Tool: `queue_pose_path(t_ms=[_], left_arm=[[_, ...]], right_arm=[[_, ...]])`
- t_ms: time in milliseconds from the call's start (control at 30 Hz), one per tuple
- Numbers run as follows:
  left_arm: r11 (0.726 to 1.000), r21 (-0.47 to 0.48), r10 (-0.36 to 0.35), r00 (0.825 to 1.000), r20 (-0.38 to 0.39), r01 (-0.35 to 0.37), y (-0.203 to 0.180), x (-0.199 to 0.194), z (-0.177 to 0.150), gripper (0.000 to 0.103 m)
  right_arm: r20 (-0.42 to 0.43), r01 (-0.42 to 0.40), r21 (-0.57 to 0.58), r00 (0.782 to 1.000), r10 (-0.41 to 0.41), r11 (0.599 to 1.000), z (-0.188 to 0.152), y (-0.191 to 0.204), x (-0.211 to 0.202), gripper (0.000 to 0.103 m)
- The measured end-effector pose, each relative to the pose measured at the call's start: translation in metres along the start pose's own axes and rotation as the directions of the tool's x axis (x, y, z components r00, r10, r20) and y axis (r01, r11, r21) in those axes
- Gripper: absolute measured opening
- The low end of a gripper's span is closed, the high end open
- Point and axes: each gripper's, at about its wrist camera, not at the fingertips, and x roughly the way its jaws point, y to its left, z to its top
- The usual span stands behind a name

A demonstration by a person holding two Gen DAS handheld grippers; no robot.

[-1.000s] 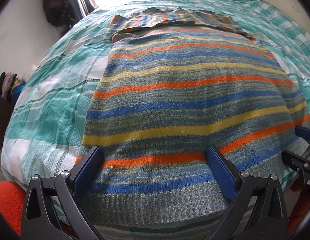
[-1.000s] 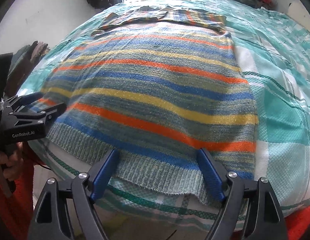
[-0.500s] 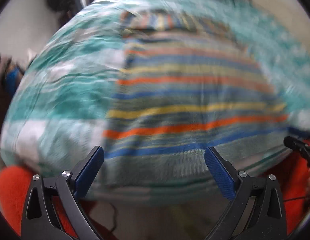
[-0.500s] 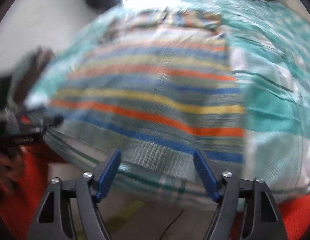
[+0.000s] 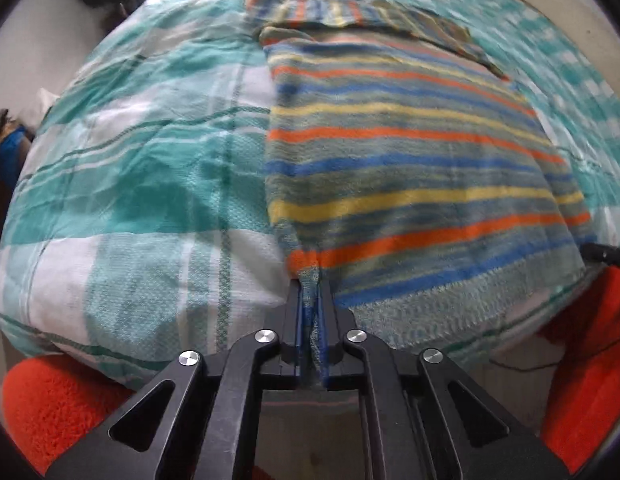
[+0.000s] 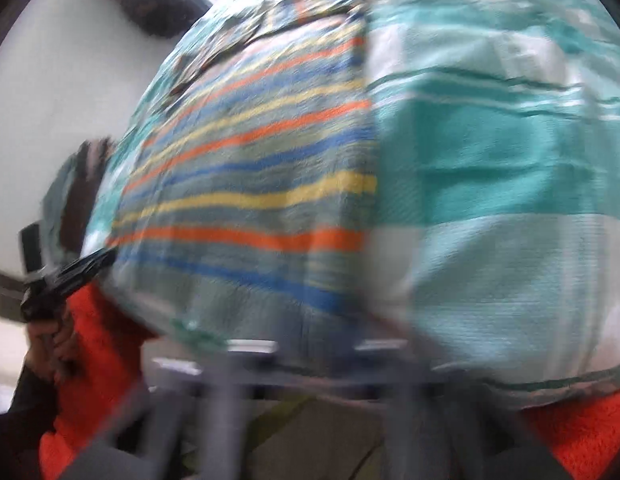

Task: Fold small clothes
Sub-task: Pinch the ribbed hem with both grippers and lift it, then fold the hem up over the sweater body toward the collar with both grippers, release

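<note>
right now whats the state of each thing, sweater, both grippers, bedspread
striped sweater: spread flat on the bed, sleeves folded across the top, near left hem corner pinched and bunched
left gripper: jaws shut on the sweater hem corner
right gripper: at the sweater's near right hem corner, too blurred to tell open or shut
bedspread: wrinkled, lying under the sweater

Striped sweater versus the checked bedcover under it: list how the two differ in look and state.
The striped sweater has narrow orange, blue and yellow bands; the checked bedcover has broad teal and white blocks. The sweater's ribbed hem corner is pinched in the left hand-held gripper, while nothing grips the bedcover. The sweater covers only part of the bed; the bedcover spreads across all of it. Both are fabric lying mostly flat.
</note>
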Motion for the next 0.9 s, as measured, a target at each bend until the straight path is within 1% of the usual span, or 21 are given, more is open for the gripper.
queue_pose_path(t_ms=[67,100,133,200,267,333,433,467,533,567,633,700,800,867,900], left_arm=[[0.999,-0.020,-0.043,0.999,0.001,0.043,0.004,-0.010,0.008,0.003],[0.994,-0.059,-0.087,0.996,0.013,0.087,0.010,-0.017,0.014,0.003],[0.988,-0.093,-0.118,0.993,0.028,0.120,0.017,-0.022,0.022,0.003],[0.965,-0.177,-0.179,0.980,0.084,0.192,0.032,-0.031,0.046,0.003],[0.947,-0.228,-0.203,0.971,0.126,0.228,0.041,-0.033,0.074,0.003],[0.932,-0.267,-0.204,0.964,0.169,0.244,0.051,-0.029,0.113,0.003],[0.930,-0.281,-0.177,0.959,0.220,0.236,0.060,-0.020,0.168,0.003],[0.928,-0.286,-0.178,0.957,0.230,0.241,0.063,-0.014,0.190,0.003],[0.931,-0.287,-0.160,0.958,0.239,0.227,0.064,0.000,0.229,0.003],[0.934,-0.284,-0.150,0.959,0.240,0.218,0.064,0.009,0.249,0.003],[0.934,-0.292,-0.141,0.963,0.230,0.206,0.065,0.031,0.286,0.003],[0.938,-0.296,-0.118,0.970,0.214,0.180,0.067,0.052,0.312,0.003],[0.953,-0.282,-0.060,0.982,0.182,0.111,0.065,0.089,0.345,0.004],[0.954,-0.290,-0.024,0.984,0.174,0.075,0.066,0.110,0.361,0.004],[0.950,-0.305,-0.006,0.986,0.169,0.059,0.067,0.120,0.369,0.005]], right_arm=[[-0.002,-0.022,-0.007,1.000,0.022,1.000,0.001,0.005,-0.009,0.007],[0.012,-0.050,0.000,0.999,0.050,0.999,0.004,0.006,-0.015,0.007],[0.038,-0.088,0.023,0.995,0.087,0.996,0.008,0.006,-0.023,0.007],[0.093,-0.164,0.072,0.983,0.157,0.984,0.023,0.003,-0.035,0.007],[0.160,-0.218,0.098,0.967,0.200,0.971,0.048,0.001,-0.042,0.007],[0.219,-0.242,0.117,0.952,0.213,0.963,0.082,-0.002,-0.044,0.007],[0.305,-0.221,0.120,0.936,0.176,0.968,0.140,-0.007,-0.045,0.007],[0.325,-0.223,0.129,0.930,0.171,0.966,0.159,-0.010,-0.044,0.006],[0.360,-0.241,0.152,0.917,0.173,0.959,0.203,-0.017,-0.040,0.006],[0.369,-0.235,0.154,0.915,0.165,0.960,0.221,-0.019,-0.037,0.006],[0.379,-0.206,0.152,0.915,0.136,0.967,0.265,-0.029,-0.031,0.006],[0.372,-0.184,0.165,0.921,0.111,0.969,0.308,-0.036,-0.014,0.006],[0.360,-0.133,0.183,0.931,0.059,0.974,0.348,-0.052,0.012,0.006],[0.357,-0.123,0.211,0.933,0.040,0.970,0.368,-0.067,0.029,0.007],[0.360,-0.125,0.220,0.932,0.038,0.967,0.375,-0.072,0.039,0.007]])
